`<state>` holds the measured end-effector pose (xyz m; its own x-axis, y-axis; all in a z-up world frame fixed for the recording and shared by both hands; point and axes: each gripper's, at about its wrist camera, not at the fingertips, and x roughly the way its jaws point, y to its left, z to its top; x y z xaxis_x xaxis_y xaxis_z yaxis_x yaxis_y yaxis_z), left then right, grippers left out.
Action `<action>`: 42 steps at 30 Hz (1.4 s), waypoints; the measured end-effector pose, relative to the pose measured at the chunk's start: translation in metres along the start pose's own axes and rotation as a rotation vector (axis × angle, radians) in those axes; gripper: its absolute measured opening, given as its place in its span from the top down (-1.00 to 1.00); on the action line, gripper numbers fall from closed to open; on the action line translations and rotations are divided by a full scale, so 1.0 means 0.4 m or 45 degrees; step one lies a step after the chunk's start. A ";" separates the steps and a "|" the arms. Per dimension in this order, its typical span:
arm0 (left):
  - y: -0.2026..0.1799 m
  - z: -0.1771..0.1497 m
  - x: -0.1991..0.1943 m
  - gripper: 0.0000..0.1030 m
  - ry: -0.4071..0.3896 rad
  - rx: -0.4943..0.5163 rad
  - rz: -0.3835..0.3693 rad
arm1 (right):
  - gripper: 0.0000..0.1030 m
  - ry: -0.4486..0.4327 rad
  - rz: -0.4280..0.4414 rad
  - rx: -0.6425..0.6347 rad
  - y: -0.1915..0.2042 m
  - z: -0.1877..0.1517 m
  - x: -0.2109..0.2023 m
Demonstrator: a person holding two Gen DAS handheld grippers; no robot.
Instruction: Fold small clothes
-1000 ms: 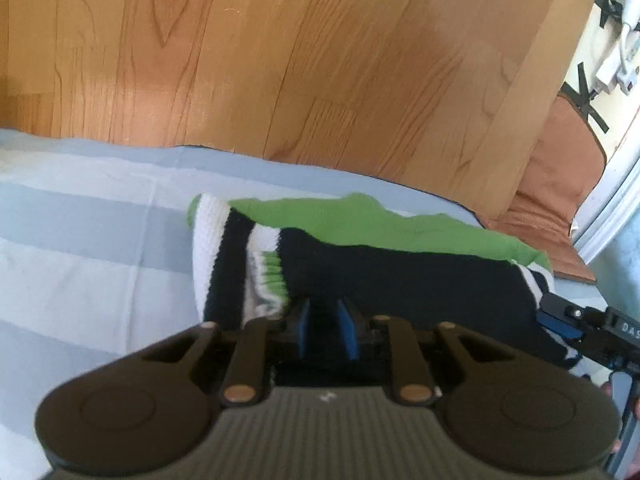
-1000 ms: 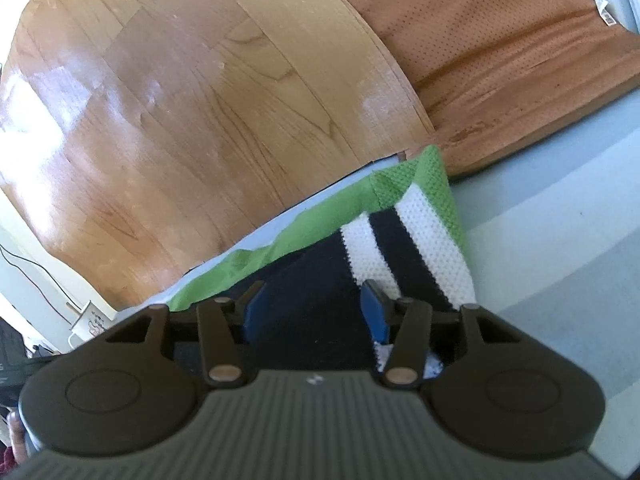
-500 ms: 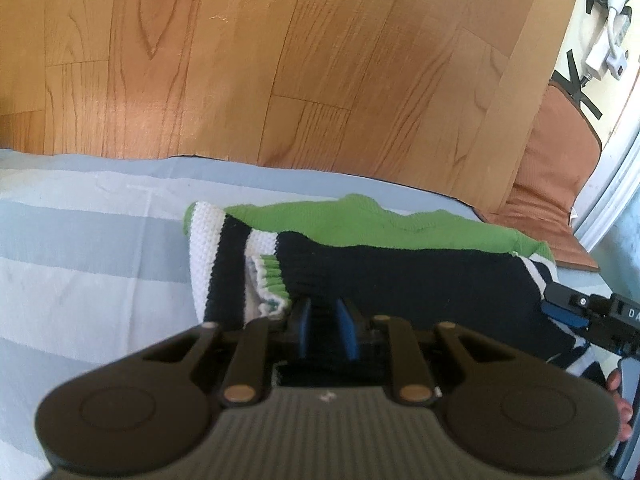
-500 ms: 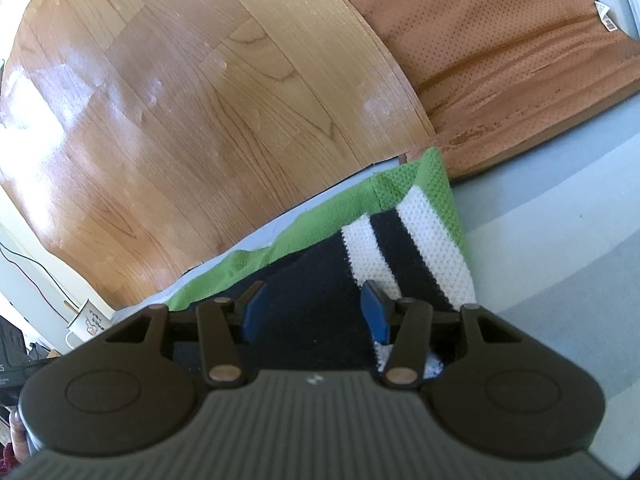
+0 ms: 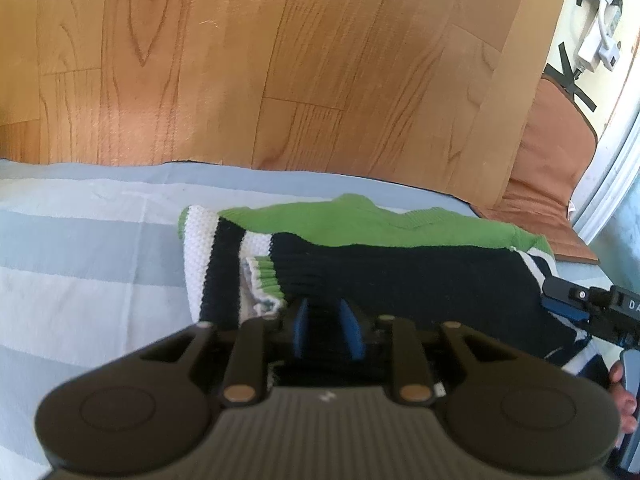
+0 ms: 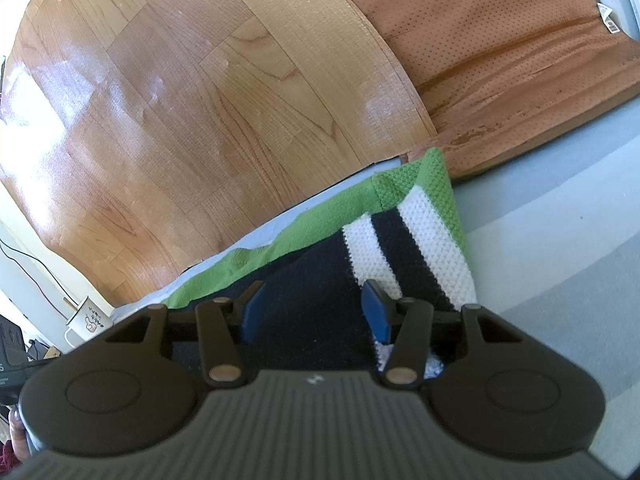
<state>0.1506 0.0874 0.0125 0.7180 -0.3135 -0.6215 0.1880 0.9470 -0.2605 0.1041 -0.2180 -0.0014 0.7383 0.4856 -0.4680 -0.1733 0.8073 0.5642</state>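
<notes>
A small knitted sweater (image 5: pixel 400 276), black with white stripes and green edging, lies folded on a grey-and-white striped cloth (image 5: pixel 88 272). My left gripper (image 5: pixel 326 334) is at the sweater's near edge, its blue fingers close together with black knit between them. My right gripper (image 6: pixel 314 314) hovers over the sweater's right end (image 6: pixel 408 248), blue fingers spread wide over the black fabric, holding nothing. The right gripper also shows at the right edge of the left wrist view (image 5: pixel 588 308).
The wooden floor (image 5: pixel 280 72) lies beyond the cloth's far edge. A brown cushion (image 6: pixel 500 48) lies at the far right next to the sweater's corner. A white mug (image 6: pixel 86 320) stands on the floor at the left. A white power strip (image 5: pixel 600 36) lies by the wall.
The left view has drawn back slightly toward me, so more striped cloth shows beyond the sweater. The right gripper has stayed open and nearly still.
</notes>
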 end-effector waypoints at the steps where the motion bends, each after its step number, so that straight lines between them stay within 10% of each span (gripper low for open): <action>1: -0.001 0.000 0.000 0.57 0.000 0.003 0.000 | -0.08 0.001 0.002 0.000 -0.001 0.001 0.001; 42: -0.030 -0.010 0.003 0.12 -0.014 0.127 -0.017 | -0.15 -0.004 0.009 0.007 0.001 -0.002 0.000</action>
<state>0.1466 0.0754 0.0118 0.7219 -0.3259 -0.6104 0.2630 0.9452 -0.1936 0.1036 -0.2177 -0.0017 0.7394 0.4898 -0.4619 -0.1748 0.8022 0.5709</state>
